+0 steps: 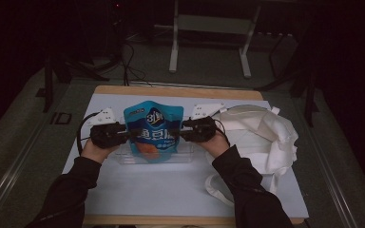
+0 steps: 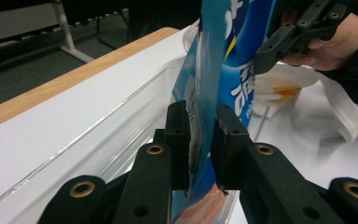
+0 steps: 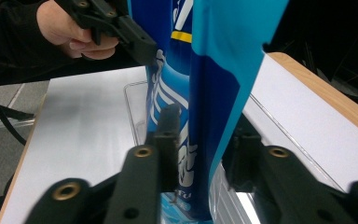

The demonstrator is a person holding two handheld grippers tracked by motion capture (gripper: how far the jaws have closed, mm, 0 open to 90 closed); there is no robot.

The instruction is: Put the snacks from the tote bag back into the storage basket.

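Blue snack pouch (image 1: 153, 130) stands upright inside a clear plastic bin (image 1: 185, 154), near the middle of the table and closer to its far edge. The bin is shallow, transparent and rectangular; the pouch's lower part sits within its walls and its top rises well above the rim. No other contents can be made out in the bin.

Left gripper (image 1: 122, 134) comes in level from the table's left side, at the pouch's left edge. In the left gripper view the pouch edge (image 2: 200, 116) runs between the two black jaws. The jaws stand slightly apart, with a narrow gap visible on at least one side, so they are loosened rather than clamped on the pouch.

Right gripper (image 1: 184, 130) comes in level from the right side, at the pouch's right edge. In the right gripper view the pouch (image 3: 205, 116) hangs between the jaws with clear space to the right-hand jaw: parted, not pressing.

A white cloth tote bag (image 1: 261, 135) lies crumpled toward the table's right edge, just beside the right hand (image 1: 217, 142). Its mouth is not clearly readable, and its contents cannot be told.

White mat (image 1: 147, 190) covers the table top, with a wooden rim showing at the far edge.
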